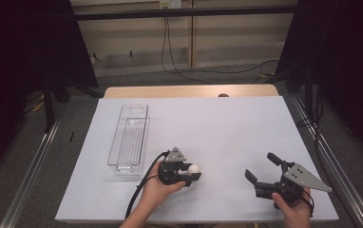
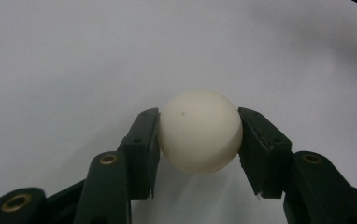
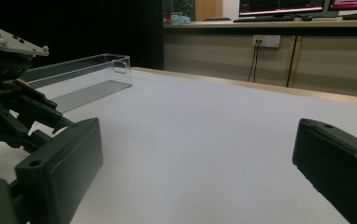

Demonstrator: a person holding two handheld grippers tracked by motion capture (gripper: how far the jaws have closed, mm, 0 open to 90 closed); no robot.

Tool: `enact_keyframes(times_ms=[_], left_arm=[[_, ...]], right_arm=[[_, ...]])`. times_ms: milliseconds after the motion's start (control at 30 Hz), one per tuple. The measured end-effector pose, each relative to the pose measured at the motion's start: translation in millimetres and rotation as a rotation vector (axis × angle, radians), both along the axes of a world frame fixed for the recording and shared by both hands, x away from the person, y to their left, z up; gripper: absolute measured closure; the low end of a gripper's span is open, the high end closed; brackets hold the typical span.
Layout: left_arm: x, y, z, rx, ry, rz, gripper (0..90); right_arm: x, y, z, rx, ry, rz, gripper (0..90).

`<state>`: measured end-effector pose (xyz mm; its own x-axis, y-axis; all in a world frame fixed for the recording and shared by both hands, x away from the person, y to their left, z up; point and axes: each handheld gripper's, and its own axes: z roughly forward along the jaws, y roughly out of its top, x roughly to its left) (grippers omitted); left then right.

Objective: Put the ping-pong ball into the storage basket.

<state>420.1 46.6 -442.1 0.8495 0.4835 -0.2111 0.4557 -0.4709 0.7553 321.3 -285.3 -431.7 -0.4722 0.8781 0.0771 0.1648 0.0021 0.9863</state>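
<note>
A small white ball (image 1: 195,168) is clamped between the two black jaws of my left gripper (image 1: 193,171), near the front middle of the white table sheet (image 1: 208,128). In the left gripper view the ball (image 2: 200,131) sits squarely between the pads (image 2: 143,149), just above the sheet. My right gripper (image 1: 261,167) rests at the front right with its jaws wide apart and nothing between them. The right gripper view shows its own gripper (image 3: 195,158) spread over bare sheet, with the left gripper (image 3: 8,98) at the far left.
A clear, long plastic bin (image 1: 129,139) lies on the left part of the sheet, just left of my left hand; it looks empty. The same bin (image 3: 81,77) stands beyond the left gripper. Black frame rails (image 1: 32,161) flank the table.
</note>
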Motion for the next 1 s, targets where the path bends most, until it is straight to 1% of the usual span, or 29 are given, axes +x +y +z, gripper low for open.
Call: enact_keyframes(times_ms=[33, 100, 133, 167, 200, 233, 267, 300, 333, 367, 433, 467, 500, 533, 633, 667, 700, 767, 800, 867, 900, 933, 967, 1000], left_arm=[[0.2, 0.1, 0.3, -0.001, -0.003, 0.000, 51.1], [0.5, 0.6, 2.1, -0.007, 0.005, 0.004, 51.1], [0.4, 0.1, 1.7, -0.023, 0.002, 0.011, 51.1], [0.9, 0.9, 2.8, -0.015, 0.005, 0.008, 51.1], [1.2, 1.2, 3.4, -0.018, 0.007, 0.008, 51.1], [1.9, 2.1, 3.7, -0.010, 0.000, 0.003, 51.1], [2.2, 2.5, 4.1, -0.011, 0.001, 0.006, 51.1], [2.6, 2.7, 3.7, -0.026, 0.004, 0.004, 51.1], [2.4, 3.2, 5.0, -0.012, 0.006, 0.010, 51.1], [2.9, 3.6, 5.5, -0.011, 0.005, 0.006, 51.1], [3.1, 3.2, 5.9, -0.030, 0.012, 0.006, 51.1], [3.6, 3.8, 7.8, -0.013, 0.006, 0.006, 51.1], [3.7, 3.3, 7.6, -0.024, -0.001, 0.012, 51.1], [4.3, 3.8, 9.7, -0.012, 0.005, 0.005, 51.1], [4.9, 3.5, 11.6, -0.027, 0.004, 0.012, 51.1], [5.2, 4.1, 13.4, -0.015, 0.007, 0.013, 51.1], [5.6, 4.0, 13.3, -0.024, 0.003, 0.010, 51.1], [6.1, 4.6, 14.9, -0.021, 0.003, 0.012, 51.1], [6.3, 4.5, 15.2, -0.027, 0.002, 0.014, 51.1], [7.1, 5.7, 17.2, -0.019, 0.004, 0.015, 51.1], [7.2, 5.7, 17.1, -0.036, 0.007, 0.017, 51.1], [7.6, 6.5, 18.4, -0.023, 0.008, 0.020, 51.1], [8.0, 7.0, 18.8, -0.027, 0.010, 0.019, 51.1], [8.6, 7.6, 18.7, -0.029, 0.002, 0.022, 51.1]], right_arm=[[-0.1, 0.0, 0.0, 0.001, 0.000, 0.000, 1.4], [-0.1, 0.1, 0.0, 0.001, 0.000, 0.000, 1.4], [-0.1, 0.1, 0.1, 0.000, 0.000, 0.000, 1.4], [-0.1, 0.0, 0.1, 0.001, 0.000, 0.000, 1.4], [0.0, 0.0, 0.1, 0.000, 0.000, 0.000, 1.4], [0.0, -0.1, 0.1, 0.001, 0.000, 0.000, 1.4], [0.0, 0.0, 0.0, 0.001, 0.000, 0.000, 1.4], [0.0, 0.0, 0.0, 0.001, 0.000, 0.000, 1.4], [0.1, 0.0, 0.0, 0.001, 0.000, 0.001, 1.4], [0.1, 0.0, 0.0, 0.000, 0.000, 0.001, 1.4], [0.2, 0.4, -0.1, 0.003, 0.000, 0.001, 1.4], [0.2, 0.4, -0.2, 0.002, -0.001, 0.000, 1.4], [0.0, 0.5, -0.1, 0.003, 0.002, 0.000, 1.4], [0.0, 0.5, -0.1, 0.002, 0.001, -0.001, 1.5], [0.0, 0.5, -0.2, 0.004, 0.003, 0.000, 1.4], [0.2, 0.5, -0.2, 0.004, 0.000, 0.001, 1.4], [0.2, 0.4, 0.0, 0.002, 0.000, 0.002, 1.5], [-0.1, 0.2, 0.1, 0.001, 0.001, 0.002, 1.4], [0.0, 0.4, 0.0, 0.002, 0.000, 0.002, 1.4], [0.2, 0.6, -0.1, 0.003, 0.000, 0.003, 1.4], [0.3, 0.6, -0.1, 0.004, 0.000, 0.003, 1.4], [0.3, 0.6, -0.1, 0.004, 0.000, 0.004, 1.4], [0.2, 0.6, -0.2, 0.005, -0.001, 0.002, 1.4], [0.0, 0.5, 0.0, 0.003, 0.000, 0.001, 1.4]])
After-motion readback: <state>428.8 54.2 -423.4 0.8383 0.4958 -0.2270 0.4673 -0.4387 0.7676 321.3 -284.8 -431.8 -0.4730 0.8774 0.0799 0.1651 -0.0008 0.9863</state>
